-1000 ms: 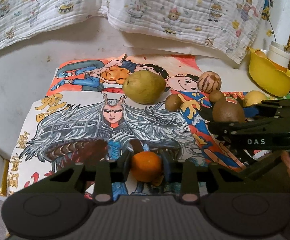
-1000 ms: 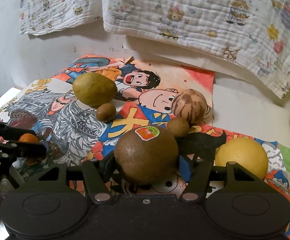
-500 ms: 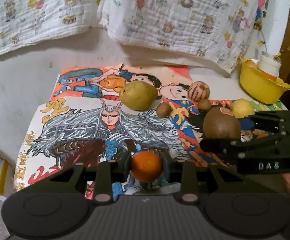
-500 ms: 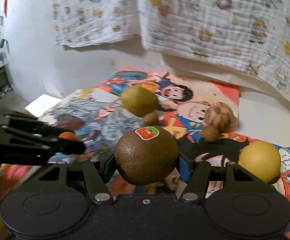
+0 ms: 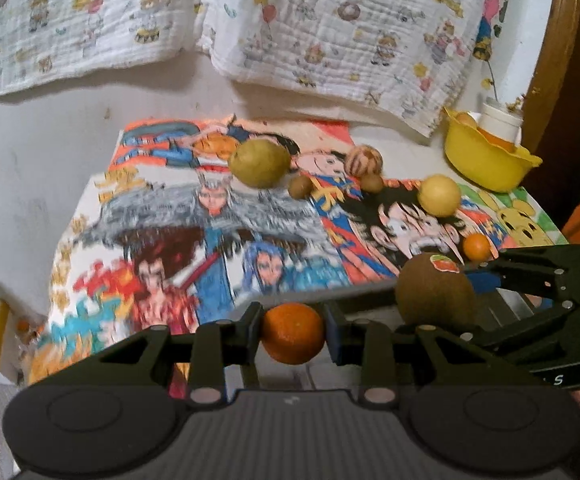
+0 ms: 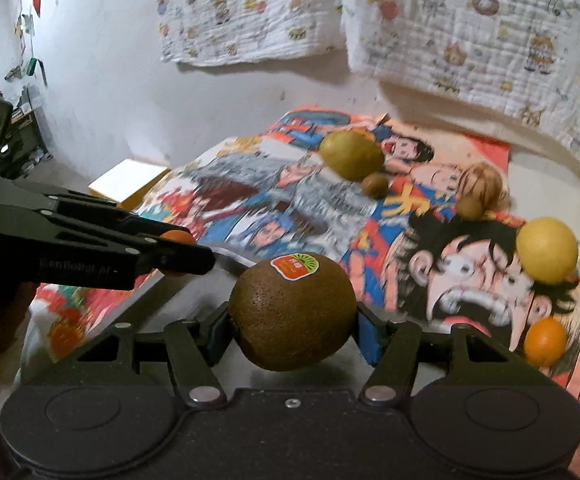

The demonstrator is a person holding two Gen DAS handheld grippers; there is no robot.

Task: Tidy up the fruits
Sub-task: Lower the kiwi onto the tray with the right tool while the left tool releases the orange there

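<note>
Gripping a small orange (image 5: 292, 332), the left gripper (image 5: 292, 334) has its jaws narrow; the right gripper (image 6: 293, 316) clamps a stickered kiwi (image 6: 292, 312). Both fruits hang above the near edge of the cartoon posters (image 5: 217, 240), higher than a second ago. Farther off lie a green pear (image 5: 259, 163), a yellow fruit (image 5: 438, 195) and another small orange (image 5: 476, 246). At far right, a yellow bowl (image 5: 486, 164) holds a white cup (image 5: 501, 122).
</note>
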